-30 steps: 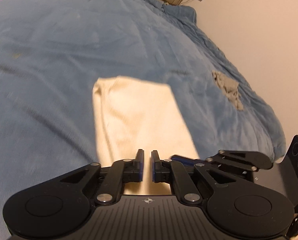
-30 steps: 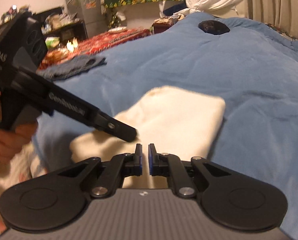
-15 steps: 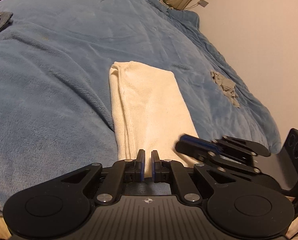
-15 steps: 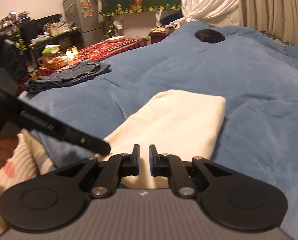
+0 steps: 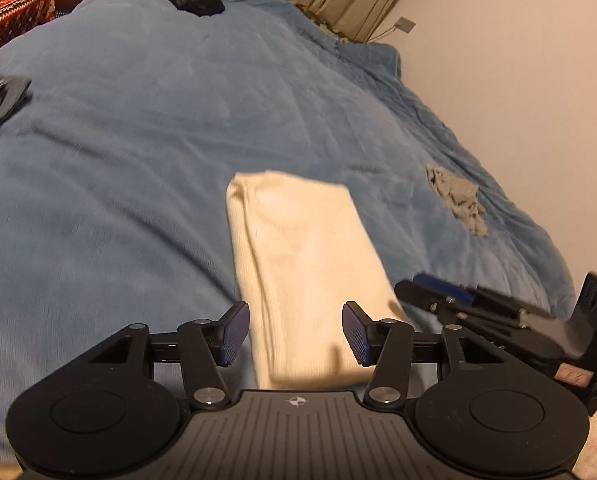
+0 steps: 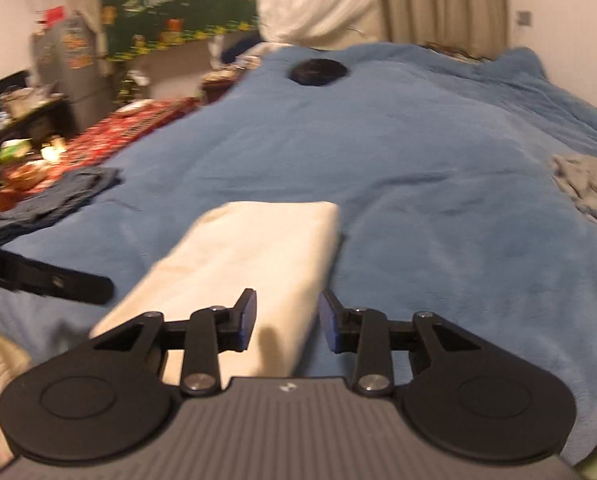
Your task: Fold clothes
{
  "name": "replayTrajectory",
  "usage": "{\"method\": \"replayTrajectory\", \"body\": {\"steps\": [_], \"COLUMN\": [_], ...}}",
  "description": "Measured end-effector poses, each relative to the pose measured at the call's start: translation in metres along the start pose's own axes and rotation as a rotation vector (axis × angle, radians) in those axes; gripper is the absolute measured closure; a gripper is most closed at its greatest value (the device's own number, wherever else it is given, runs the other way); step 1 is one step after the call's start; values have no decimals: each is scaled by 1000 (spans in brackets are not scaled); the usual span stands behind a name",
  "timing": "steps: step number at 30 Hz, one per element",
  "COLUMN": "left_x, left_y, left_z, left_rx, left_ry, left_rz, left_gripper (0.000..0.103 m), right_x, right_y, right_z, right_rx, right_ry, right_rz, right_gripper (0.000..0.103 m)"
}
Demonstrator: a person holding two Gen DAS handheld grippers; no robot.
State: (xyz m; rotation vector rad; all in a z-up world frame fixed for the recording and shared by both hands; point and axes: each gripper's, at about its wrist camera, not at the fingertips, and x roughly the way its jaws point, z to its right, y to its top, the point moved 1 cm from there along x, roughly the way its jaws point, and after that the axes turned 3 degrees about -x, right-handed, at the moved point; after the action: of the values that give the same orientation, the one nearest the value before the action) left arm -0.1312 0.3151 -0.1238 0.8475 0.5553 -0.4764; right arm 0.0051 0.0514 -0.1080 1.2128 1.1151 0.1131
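A folded cream garment (image 5: 302, 256) lies flat on the blue blanket (image 5: 138, 140), a long narrow rectangle. My left gripper (image 5: 296, 330) hovers over its near end with jaws opening and nothing pressed between the pads. My right gripper (image 6: 286, 320) hangs over the same garment (image 6: 254, 248) from the other side, its jaws also opening and empty. Each gripper shows in the other's view: the right one (image 5: 478, 304) at the lower right, the left one (image 6: 50, 280) at the left edge.
A crumpled grey cloth (image 5: 456, 196) lies near the bed's right edge by the wall. Dark blue folded clothes (image 6: 58, 196) sit at the left side. A black round object (image 6: 318, 72) rests at the far end. Cluttered furniture stands beyond the bed.
Both grippers went from shut to open and drew back and up from the cream garment, which now lies free on the blanket. The views tilted upward, showing more of the bed.
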Motion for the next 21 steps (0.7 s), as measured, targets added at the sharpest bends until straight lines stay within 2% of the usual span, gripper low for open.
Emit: {"method": "replayTrajectory", "body": {"steps": [3,7,12,18,19,21], "left_x": [19,46,66,74,74,73], "left_y": [14,25,23,20,19,18], "left_z": [-12,-33,-47,-54,-55,-53], "left_rx": [-48,-123,-197,-235,-242,-249], "left_ry": [-15,-13,-95,-128,-131,-133], "left_rz": [-20,-53,-99,-112,-111,-102], "left_gripper": [57,59,60,58,58,64], "right_x": [13,27,43,54,55,57], "right_y": [-1,2,4,6,5,4], "right_z": [10,9,13,14,12,9], "right_rx": [73,106,171,254,260,268], "right_ry": [10,3,17,33,33,33], "right_rz": [-21,-29,-55,-95,-99,-104], "right_gripper": [65,65,63,60,61,70]}}
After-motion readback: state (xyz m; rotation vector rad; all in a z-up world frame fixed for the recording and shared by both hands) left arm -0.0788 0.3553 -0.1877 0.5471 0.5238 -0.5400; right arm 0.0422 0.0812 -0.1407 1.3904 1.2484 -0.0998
